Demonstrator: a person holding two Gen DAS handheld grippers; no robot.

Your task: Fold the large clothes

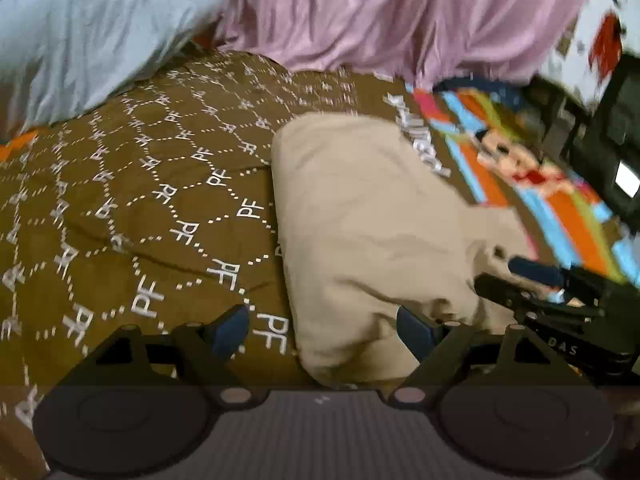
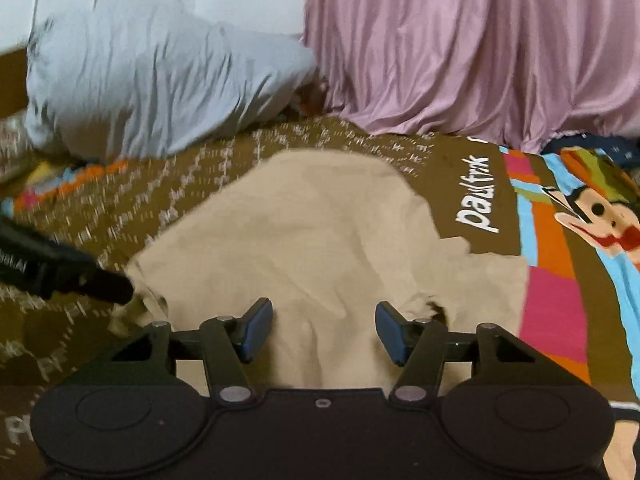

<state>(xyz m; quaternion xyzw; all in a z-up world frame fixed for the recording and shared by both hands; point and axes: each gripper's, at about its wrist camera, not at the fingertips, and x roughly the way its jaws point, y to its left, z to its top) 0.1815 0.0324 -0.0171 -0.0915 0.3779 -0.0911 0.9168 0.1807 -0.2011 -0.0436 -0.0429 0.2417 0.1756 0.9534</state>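
On a brown bedspread (image 1: 160,184) patterned with white dotted hexagons and "PF" letters, a beige garment (image 1: 372,232) is laid in a partly folded, rumpled heap. Beside it, a colourful striped panel with a cartoon monkey (image 2: 600,220) is printed on the spread. At the far side, a pale blue pillow (image 2: 160,84) and a pink draped cloth (image 2: 480,52) are seen. The left gripper (image 1: 324,332) is held low with its jaws spread wide, one finger over the brown spread, the other over the garment's near edge. The right gripper (image 2: 324,330) is likewise spread wide above the garment, nothing clamped.
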